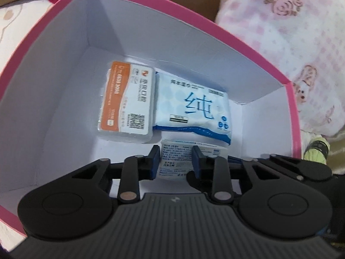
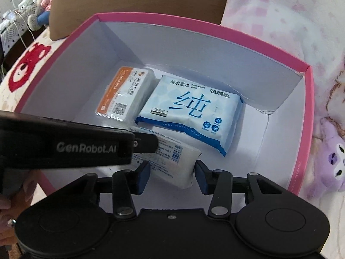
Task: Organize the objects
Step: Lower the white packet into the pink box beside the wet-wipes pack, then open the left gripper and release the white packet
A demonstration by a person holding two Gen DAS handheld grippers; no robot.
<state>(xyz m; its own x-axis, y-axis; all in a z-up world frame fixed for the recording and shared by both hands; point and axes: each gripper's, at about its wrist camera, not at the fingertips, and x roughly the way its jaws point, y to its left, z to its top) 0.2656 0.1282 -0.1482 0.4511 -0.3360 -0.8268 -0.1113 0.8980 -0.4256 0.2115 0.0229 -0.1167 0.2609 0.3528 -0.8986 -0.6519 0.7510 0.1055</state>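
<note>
Three packs sat inside the pink-rimmed, white-lined cardboard box (image 2: 301, 112). Two lay flat on its floor ahead of both grippers: an orange-and-white clear-wrapped tissue pack (image 2: 125, 95) with a QR code, and, touching its right side, a light-blue soft pack of wet wipes (image 2: 189, 112).

The third, a white plastic-wrapped pack with a printed label and barcode (image 2: 172, 161), was the one in hand. The left gripper (image 1: 174, 159) was pinching it, blue pads pressed on either side of its printed face. The right gripper (image 2: 171, 176) straddled the same pack from the near side with its jaws spread; its pads stood just beside the pack's ends, and I couldn't confirm contact. In the right wrist view the left tool came in from the left, its tip over the pack's far-left part.

Key relation: the white pack was directly between the right gripper's fingertips, long axis running far-left to near-right, roughly across the jaw gap, just this side of the blue pack. My read: the left gripper owned it, and the open floor near-right of the blue pack looked like the drop spot.

Legible text: "PURE WATER WIPES" and a large "纯" on the blue pack; "GenRobot.AI" on the left tool. White pack's print was too small to read.
</note>
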